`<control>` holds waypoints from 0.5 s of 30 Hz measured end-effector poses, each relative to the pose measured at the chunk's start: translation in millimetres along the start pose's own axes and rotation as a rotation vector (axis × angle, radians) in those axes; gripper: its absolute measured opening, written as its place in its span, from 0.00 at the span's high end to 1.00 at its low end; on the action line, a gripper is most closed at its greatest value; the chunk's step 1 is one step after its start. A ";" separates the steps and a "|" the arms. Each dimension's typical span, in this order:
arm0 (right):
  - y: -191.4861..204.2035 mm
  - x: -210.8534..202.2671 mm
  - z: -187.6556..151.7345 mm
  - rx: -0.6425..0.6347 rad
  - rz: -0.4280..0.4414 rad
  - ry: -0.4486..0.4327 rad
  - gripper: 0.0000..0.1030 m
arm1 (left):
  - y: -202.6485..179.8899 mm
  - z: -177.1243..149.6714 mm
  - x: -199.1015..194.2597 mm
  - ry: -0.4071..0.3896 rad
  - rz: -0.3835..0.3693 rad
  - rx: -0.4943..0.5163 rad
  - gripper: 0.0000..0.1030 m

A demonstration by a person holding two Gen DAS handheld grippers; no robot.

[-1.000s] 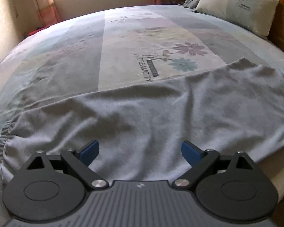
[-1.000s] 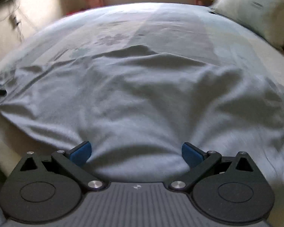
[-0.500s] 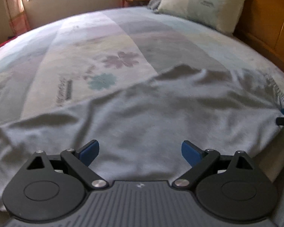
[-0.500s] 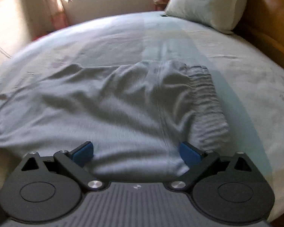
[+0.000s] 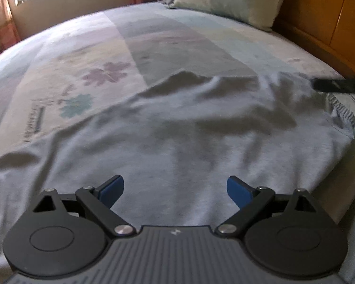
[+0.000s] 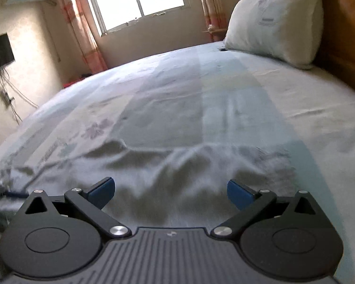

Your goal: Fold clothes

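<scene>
A: Where's the garment, and how will it handle?

B: The grey garment (image 5: 177,127) lies spread along the near edge of the bed (image 5: 168,40), rumpled, with shallow ridges. It looks like soft knit, likely light and limp, so it should sag from any single hold and drag on the sheet rather than slide. Going left to right: a loose plain stretch at the left, a broad wrinkled middle, a gathered elastic band (image 5: 340,111) at the right end.

A: Where would you take hold?

B: At edges or corners, probably the ribbed band, which looks thicker and firmer than the rest.

A: The claws?

B: The left gripper (image 5: 175,188) is spread wide and empty, low over the cloth. The right gripper (image 6: 170,190) is the same, also holding nothing.

A: The surface and room?

B: A flower-printed sheet on a soft-looking mattress, a curtained window (image 6: 135,0) on the far wall, a pillow (image 6: 274,23) and a wooden headboard (image 5: 329,19) at the right
</scene>
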State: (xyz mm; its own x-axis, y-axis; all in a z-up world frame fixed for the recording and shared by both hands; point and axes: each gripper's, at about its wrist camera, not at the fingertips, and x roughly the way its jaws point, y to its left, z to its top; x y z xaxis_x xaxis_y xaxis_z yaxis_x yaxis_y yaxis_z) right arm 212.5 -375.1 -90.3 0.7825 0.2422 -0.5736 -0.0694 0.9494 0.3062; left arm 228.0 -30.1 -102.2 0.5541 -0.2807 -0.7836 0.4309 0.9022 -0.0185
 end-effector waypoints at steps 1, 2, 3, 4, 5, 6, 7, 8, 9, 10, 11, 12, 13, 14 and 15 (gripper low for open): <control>-2.6 9.7 2.7 0.002 -0.005 0.016 0.00 | -0.2 -1.0 2.6 0.004 -0.008 -0.007 0.09; -5.5 19.6 4.6 0.000 -0.016 0.034 0.00 | -0.4 -2.0 5.2 0.009 -0.015 -0.013 0.09; -8.5 29.5 6.5 -0.002 -0.026 0.053 0.00 | -0.5 -3.0 7.8 0.013 -0.023 -0.020 0.09; -13.3 36.1 6.0 -0.005 -0.048 0.067 0.00 | -0.7 -4.0 10.5 0.017 -0.030 -0.027 0.09; -19.1 41.0 4.4 -0.010 -0.074 0.080 0.01 | -0.9 -5.0 13.1 0.022 -0.038 -0.033 0.08; -24.9 46.0 2.8 -0.015 -0.101 0.093 0.05 | -1.1 -6.0 15.7 0.026 -0.045 -0.040 0.05; -27.7 46.7 2.0 -0.018 -0.106 0.093 0.05 | -1.2 -7.0 18.3 0.030 -0.053 -0.047 0.05; -29.3 45.4 1.7 -0.021 -0.102 0.089 0.06 | -1.4 -8.0 20.9 0.035 -0.060 -0.053 0.04; -30.8 44.1 1.3 -0.023 -0.098 0.085 0.08 | -0.9 -7.7 22.4 0.041 -0.064 -0.059 0.04; -32.4 42.8 0.9 -0.026 -0.093 0.080 0.10 | 0.8 -5.4 22.0 0.050 -0.063 -0.064 0.04; -29.5 40.9 0.6 -0.030 -0.109 0.080 0.10 | 2.5 -2.7 21.2 0.058 -0.061 -0.071 0.04; -23.6 37.6 0.3 -0.031 -0.127 0.080 0.10 | 3.9 1.0 19.7 0.062 -0.060 -0.083 0.05; -17.4 33.9 0.0 -0.032 -0.142 0.079 0.07 | 5.1 5.8 17.3 0.056 -0.068 -0.093 0.05; -11.1 30.2 -0.3 -0.032 -0.157 0.078 0.04 | 6.1 11.7 14.1 0.037 -0.084 -0.100 0.05; -4.0 25.1 -1.7 -0.038 -0.148 0.077 0.03 | 6.8 17.8 11.0 0.018 -0.102 -0.108 0.05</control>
State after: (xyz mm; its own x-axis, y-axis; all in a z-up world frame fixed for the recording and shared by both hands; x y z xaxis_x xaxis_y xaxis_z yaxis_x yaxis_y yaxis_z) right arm 231.4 -372.5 -107.1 0.7360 0.1127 -0.6675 0.0185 0.9823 0.1864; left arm 249.8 -32.9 -99.9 0.4982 -0.3680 -0.7851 0.4048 0.8995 -0.1648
